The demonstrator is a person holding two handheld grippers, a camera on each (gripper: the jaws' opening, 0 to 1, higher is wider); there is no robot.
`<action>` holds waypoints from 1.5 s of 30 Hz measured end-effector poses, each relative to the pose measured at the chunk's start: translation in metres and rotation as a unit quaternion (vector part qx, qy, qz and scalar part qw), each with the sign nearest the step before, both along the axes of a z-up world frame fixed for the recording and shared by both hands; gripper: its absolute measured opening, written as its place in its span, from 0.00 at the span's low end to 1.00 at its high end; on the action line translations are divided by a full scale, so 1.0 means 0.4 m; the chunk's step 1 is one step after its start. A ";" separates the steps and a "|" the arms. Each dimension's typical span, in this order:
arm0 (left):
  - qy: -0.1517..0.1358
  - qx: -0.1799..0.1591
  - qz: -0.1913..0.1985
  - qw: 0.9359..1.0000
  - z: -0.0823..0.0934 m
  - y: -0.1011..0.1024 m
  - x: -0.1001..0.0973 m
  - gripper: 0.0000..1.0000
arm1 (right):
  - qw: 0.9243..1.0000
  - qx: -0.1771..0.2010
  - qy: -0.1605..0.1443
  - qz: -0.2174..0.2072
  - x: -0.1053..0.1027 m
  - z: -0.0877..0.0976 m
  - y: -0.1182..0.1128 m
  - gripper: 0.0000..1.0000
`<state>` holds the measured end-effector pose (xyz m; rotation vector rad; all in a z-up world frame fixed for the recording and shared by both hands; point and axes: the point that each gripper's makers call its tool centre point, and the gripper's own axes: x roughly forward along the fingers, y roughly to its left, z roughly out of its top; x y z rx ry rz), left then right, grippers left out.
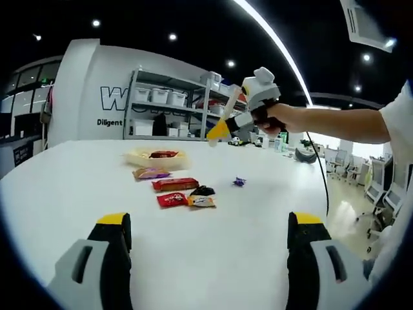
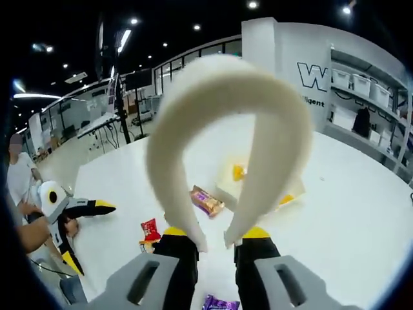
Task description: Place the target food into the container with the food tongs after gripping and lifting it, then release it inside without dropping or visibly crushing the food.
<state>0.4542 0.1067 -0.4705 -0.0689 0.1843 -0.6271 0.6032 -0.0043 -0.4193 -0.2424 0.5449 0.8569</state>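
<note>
Bare table lies before the left tool; snack packets and container stand farther ahead.

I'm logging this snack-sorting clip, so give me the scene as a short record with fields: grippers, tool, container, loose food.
left gripper: open, holding nothing, above the white table
right gripper: shut on the cream food tongs, held up over the table
container: shallow tray at the far side, one red item inside
loose food: wrapped snacks in front of the tray, small purple candy apart to their right
</note>
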 end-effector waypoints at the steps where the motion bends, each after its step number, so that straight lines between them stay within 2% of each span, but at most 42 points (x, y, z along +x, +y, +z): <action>1: 0.000 0.001 0.000 1.000 -0.001 -0.001 0.000 0.99 | 1.000 -0.005 0.003 0.005 -0.009 -0.015 -0.010 0.15; 4: 0.000 0.008 -0.003 1.000 -0.005 -0.006 -0.002 0.99 | 1.000 -0.007 0.026 -0.005 -0.024 -0.050 -0.046 0.16; 6: 0.000 0.009 -0.002 1.000 -0.005 -0.005 -0.001 0.99 | 0.999 -0.009 0.034 -0.023 -0.023 -0.069 -0.077 0.16; 12: 0.001 0.007 -0.001 1.000 -0.006 -0.005 -0.001 0.99 | 0.998 -0.027 0.053 -0.032 -0.059 -0.127 -0.161 0.16; 18: 0.004 0.013 0.001 1.000 -0.011 -0.006 0.001 0.99 | 0.996 -0.026 0.075 -0.035 -0.103 -0.151 -0.188 0.17; 26: 0.006 0.015 0.002 1.000 -0.013 -0.003 0.004 0.99 | 0.995 -0.026 0.098 -0.012 -0.167 -0.182 -0.175 0.17; 27: 0.006 0.015 0.002 1.000 -0.013 -0.004 0.003 0.99 | 0.997 -0.024 0.077 -0.008 -0.160 -0.173 -0.172 0.18; 28: 0.005 0.017 0.001 1.000 -0.014 -0.004 0.003 0.99 | 0.996 -0.026 0.090 -0.011 -0.165 -0.176 -0.174 0.18; 29: 0.005 0.018 0.002 1.000 -0.014 -0.004 0.003 0.99 | 0.996 -0.020 0.087 -0.014 -0.162 -0.170 -0.176 0.18; 31: 0.004 0.020 0.001 1.000 -0.014 -0.005 0.003 0.99 | 0.997 -0.005 0.063 -0.036 -0.126 -0.152 -0.186 0.18; 34: 0.008 0.018 0.001 1.000 -0.016 -0.005 0.003 0.99 | 0.993 0.039 0.085 -0.067 -0.095 -0.142 -0.189 0.18; 36: 0.007 0.019 0.000 1.000 -0.015 -0.006 0.002 0.99 | 0.991 0.049 0.105 -0.069 -0.098 -0.156 -0.182 0.18; 38: 0.010 0.021 0.000 1.000 -0.018 -0.005 0.002 0.99 | 0.992 0.031 0.103 -0.063 -0.111 -0.178 -0.176 0.18; 39: 0.010 0.023 0.000 1.000 -0.018 -0.006 0.001 0.99 | 0.994 0.039 0.091 -0.054 -0.115 -0.167 -0.168 0.18; 41: 0.009 0.022 0.000 1.000 -0.017 -0.006 0.000 0.98 | 0.989 0.058 0.121 -0.055 -0.142 -0.165 -0.150 0.18; 43: 0.010 0.020 0.002 1.000 -0.017 -0.004 0.002 0.99 | 0.992 0.052 0.102 -0.047 -0.151 -0.158 -0.139 0.18; 45: 0.010 0.020 0.001 1.000 -0.017 -0.005 0.001 0.99 | 0.992 0.050 0.106 -0.043 -0.161 -0.156 -0.128 0.18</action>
